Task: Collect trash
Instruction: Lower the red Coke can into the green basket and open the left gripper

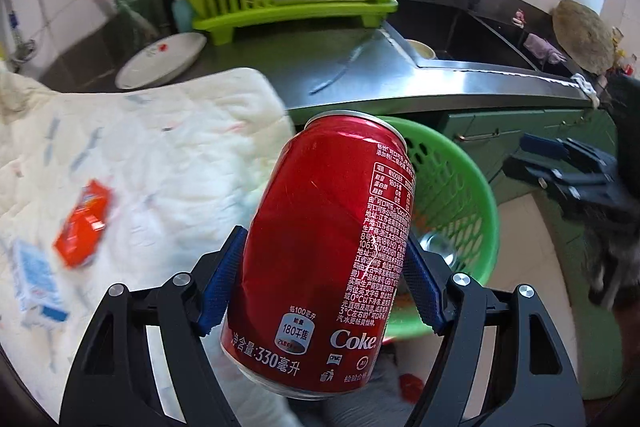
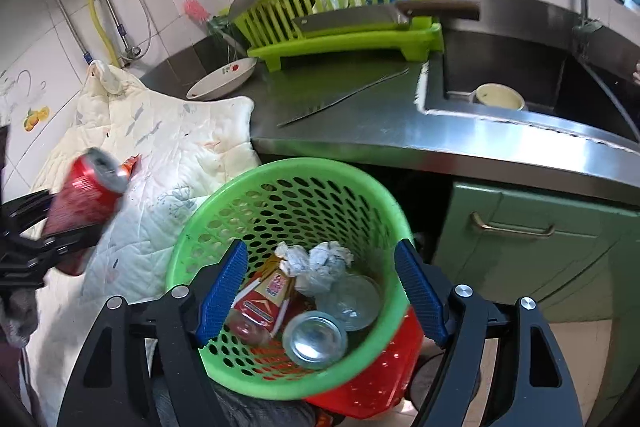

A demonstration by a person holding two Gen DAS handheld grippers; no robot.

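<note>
Left gripper [image 1: 324, 283] jaws clamped on red Coke can [image 1: 324, 251], tilted, raised over white quilted cloth [image 1: 160, 163] just beside green basket [image 1: 464, 187]. Right gripper [image 2: 320, 291] jaws wide apart, holding nothing, above basket. Inside: silver can [image 2: 314, 339], crumpled paper [image 2: 316, 263], red carton [image 2: 260, 303]. Orange packet [image 1: 84, 223] and blue-white carton [image 1: 36, 279] on cloth.

A stainless steel counter [image 2: 360, 131] is shown carrying a lime dish rack [image 2: 344, 27], a white plate [image 2: 222, 81], a long knife [image 2: 344, 95] and a quilted white cloth [image 1: 152, 155]. An orange packet [image 1: 84, 223] and a blue-white carton [image 1: 36, 279] are laid on the cloth.
</note>
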